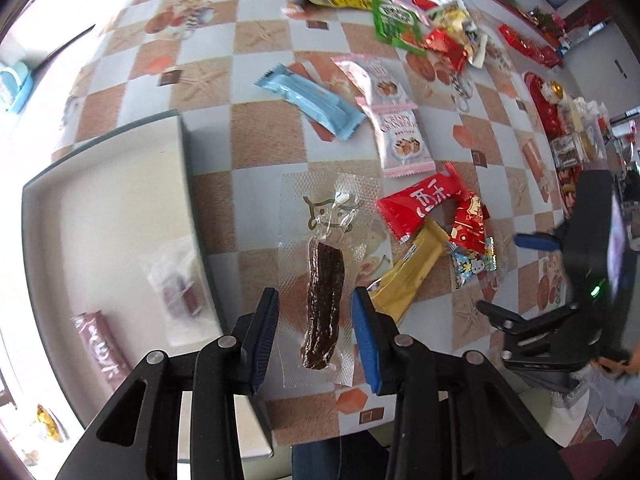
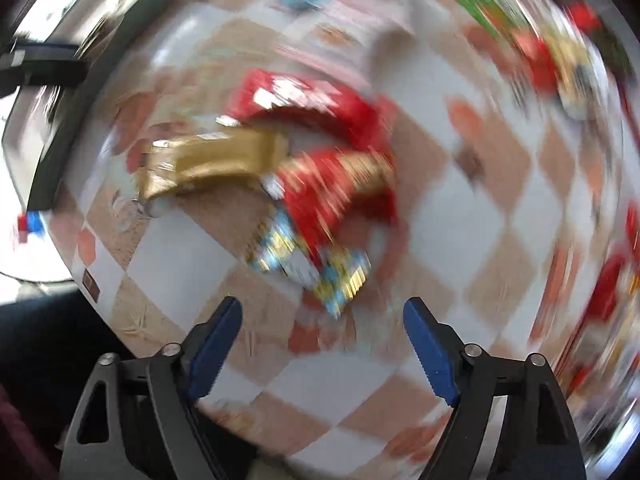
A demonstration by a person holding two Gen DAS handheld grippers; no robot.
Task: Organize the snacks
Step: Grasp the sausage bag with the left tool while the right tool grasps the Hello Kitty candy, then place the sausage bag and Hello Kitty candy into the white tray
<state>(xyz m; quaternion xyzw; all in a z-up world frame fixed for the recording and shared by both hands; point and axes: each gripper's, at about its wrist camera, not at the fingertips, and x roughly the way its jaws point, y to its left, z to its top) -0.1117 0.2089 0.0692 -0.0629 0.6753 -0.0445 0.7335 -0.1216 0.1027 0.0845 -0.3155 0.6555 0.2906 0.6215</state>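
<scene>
My left gripper (image 1: 316, 300) is open, its fingers on either side of a clear packet holding a dark brown snack stick (image 1: 323, 304) on the checkered table. A white box with a dark rim (image 1: 188, 168) lies to its left with two wrapped snacks (image 1: 180, 292) inside. My right gripper (image 2: 322, 312) is open and empty above a red packet (image 2: 340, 196), a gold packet (image 2: 216, 164) and a small shiny packet (image 2: 320, 268); that view is blurred. The right gripper also shows at the right of the left wrist view (image 1: 532, 240).
Further back lie a light blue packet (image 1: 312, 100), two pink-edged cracker packets (image 1: 400, 136), a red packet (image 1: 420, 204), a gold packet (image 1: 408, 276) and a pile of green, yellow and red snacks (image 1: 400, 20). Red trays (image 1: 544, 104) stand at the right edge.
</scene>
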